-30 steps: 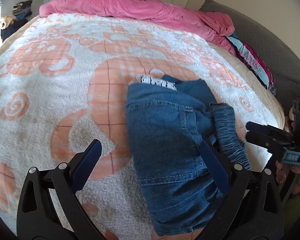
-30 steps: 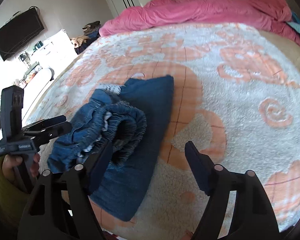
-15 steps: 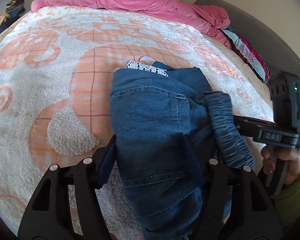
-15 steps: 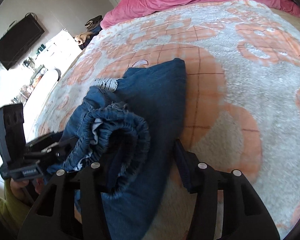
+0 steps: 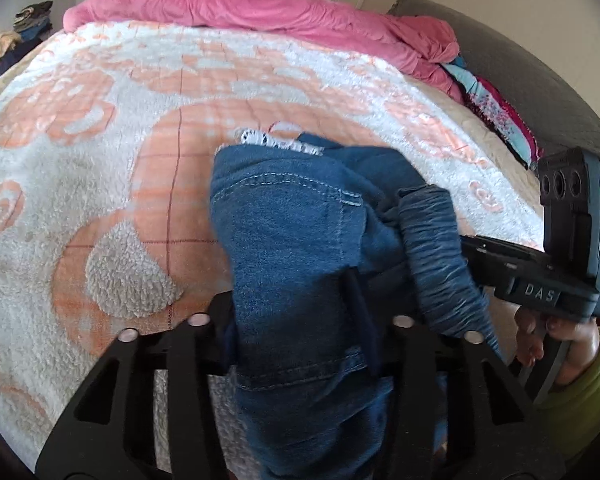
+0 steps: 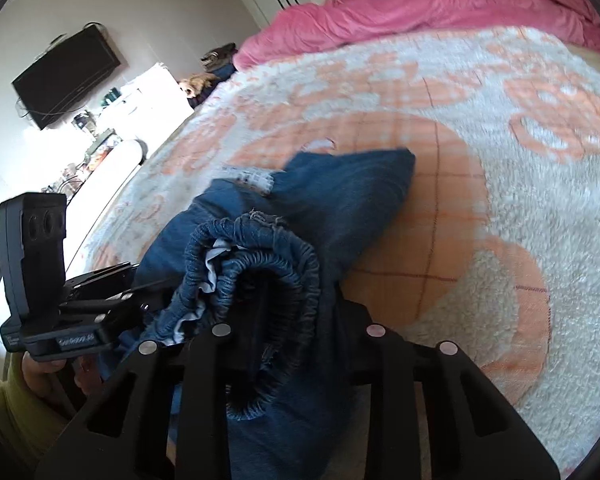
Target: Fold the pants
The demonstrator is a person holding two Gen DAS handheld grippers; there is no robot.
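- A pair of blue denim pants (image 5: 288,248) is seen folded into a thick bundle on the white-and-orange fleece blanket (image 5: 100,184) that covers the bed, close to the blanket's near edge.
- The pants' gathered elastic waistband (image 6: 276,272) is curled into a roll on the near side of the bundle; a strip of white lace trim (image 5: 278,142) is shown at the bundle's far edge.
- The left gripper (image 5: 296,316) is placed at the near end of the pants, and its 2 jaws are closing with a fold of denim between them; the cloth is already bunched and pressed by the fingers.
- The right gripper (image 6: 296,320) is set at the waistband end of the pants, its jaws closing around the rolled waistband and the layers beside it, which are pinched between the 2 fingers.
- In the left wrist view the right gripper is seen just right of the pants, held by a hand (image 5: 556,344) in a yellow-green sleeve (image 5: 580,404).
- A rumpled pink duvet (image 5: 260,8) is laid along the far edge of the blanket, well apart from the pants.
- A wall-mounted dark screen (image 6: 66,76) is seen beyond the blanket's left side in the right wrist view.
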